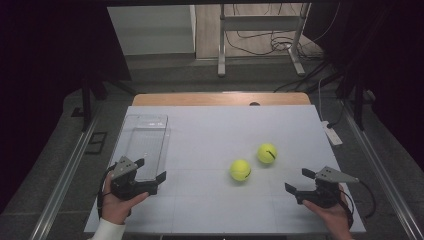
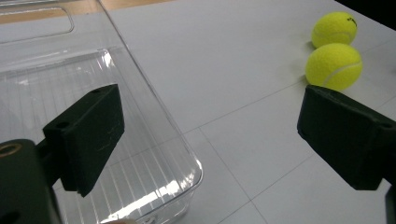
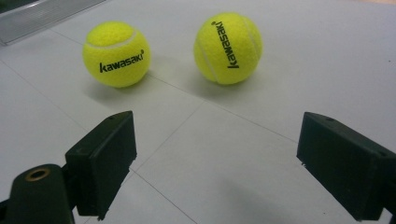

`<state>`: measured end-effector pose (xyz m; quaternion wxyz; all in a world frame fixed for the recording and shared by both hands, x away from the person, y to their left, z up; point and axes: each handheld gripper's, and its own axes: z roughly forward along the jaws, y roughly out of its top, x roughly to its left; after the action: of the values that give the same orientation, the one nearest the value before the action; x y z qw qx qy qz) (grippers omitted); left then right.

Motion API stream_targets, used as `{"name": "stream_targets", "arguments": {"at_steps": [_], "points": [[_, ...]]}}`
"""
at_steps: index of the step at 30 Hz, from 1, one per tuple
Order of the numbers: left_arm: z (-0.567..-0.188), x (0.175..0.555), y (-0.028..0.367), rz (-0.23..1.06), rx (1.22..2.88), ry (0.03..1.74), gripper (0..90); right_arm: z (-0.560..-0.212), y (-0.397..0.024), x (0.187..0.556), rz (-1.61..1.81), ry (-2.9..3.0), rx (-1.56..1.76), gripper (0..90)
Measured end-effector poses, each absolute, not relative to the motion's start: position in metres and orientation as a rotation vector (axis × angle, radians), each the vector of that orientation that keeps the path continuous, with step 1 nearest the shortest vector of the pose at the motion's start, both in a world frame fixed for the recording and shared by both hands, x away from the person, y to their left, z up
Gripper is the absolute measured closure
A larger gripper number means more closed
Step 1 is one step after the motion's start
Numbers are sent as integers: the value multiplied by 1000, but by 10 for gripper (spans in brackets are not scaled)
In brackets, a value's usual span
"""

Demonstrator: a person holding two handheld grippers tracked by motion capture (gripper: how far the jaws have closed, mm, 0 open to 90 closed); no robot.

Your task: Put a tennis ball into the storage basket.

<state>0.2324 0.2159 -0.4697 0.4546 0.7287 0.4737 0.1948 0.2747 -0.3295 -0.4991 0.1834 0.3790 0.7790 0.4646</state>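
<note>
Both grippers gape, holding nothing: your left gripper (image 1: 151, 170) sits at the clear bin (image 1: 145, 145), your right gripper (image 1: 301, 180) faces two tennis balls (image 1: 240, 170) mid-table, probably lined up for pickup.

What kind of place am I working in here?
Probably a lab or recording setup, not a home: a white table ringed by dark curtains, loose cables on the floor beyond it, and a metal stand. On the table are only two tennis balls and a clear bin.
</note>
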Motion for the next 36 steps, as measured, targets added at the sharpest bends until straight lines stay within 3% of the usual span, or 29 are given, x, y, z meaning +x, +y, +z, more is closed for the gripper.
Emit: {"name": "stream_targets", "arguments": {"at_steps": [36], "points": [[-459,251,169,414,1865,1049,90,-504,-331,277,1284,2208,1083,126]]}}
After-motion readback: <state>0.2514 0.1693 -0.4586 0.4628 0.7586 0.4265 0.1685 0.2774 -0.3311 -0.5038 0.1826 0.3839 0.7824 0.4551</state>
